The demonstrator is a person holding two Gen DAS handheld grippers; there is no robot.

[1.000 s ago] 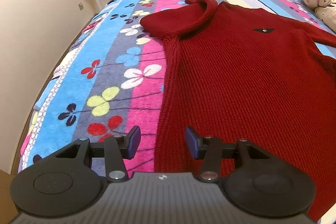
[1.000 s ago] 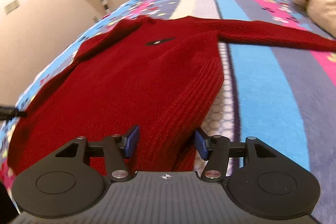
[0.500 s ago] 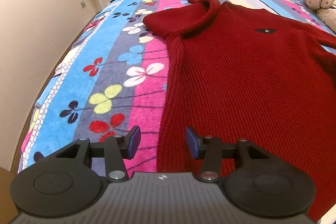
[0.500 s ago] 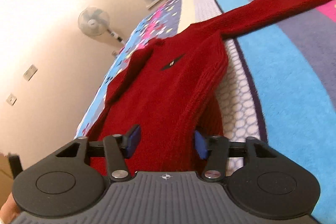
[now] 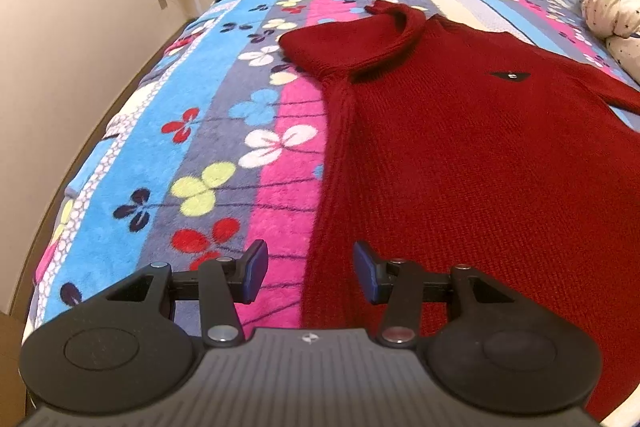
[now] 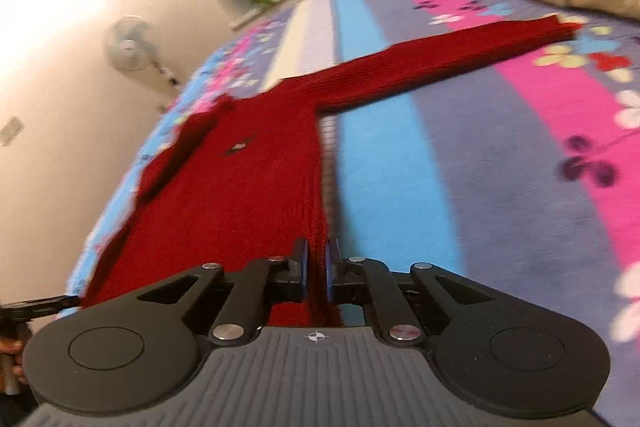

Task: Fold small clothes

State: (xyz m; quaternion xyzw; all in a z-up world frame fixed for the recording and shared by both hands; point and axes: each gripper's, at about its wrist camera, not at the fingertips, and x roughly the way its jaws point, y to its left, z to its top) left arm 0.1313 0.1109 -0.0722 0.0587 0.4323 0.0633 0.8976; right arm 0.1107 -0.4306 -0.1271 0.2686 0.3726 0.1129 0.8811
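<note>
My right gripper (image 6: 317, 269) pinches the red sweater (image 6: 224, 195) at its hem edge; my left gripper (image 5: 310, 273) hangs spread over the opposite corner. Spread on the bed (image 5: 208, 131), the knit looks soft, heavy, stretchy.

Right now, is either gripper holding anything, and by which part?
The right gripper pinches the red sweater at its bottom side edge. The left gripper is open, holding nothing.
</note>
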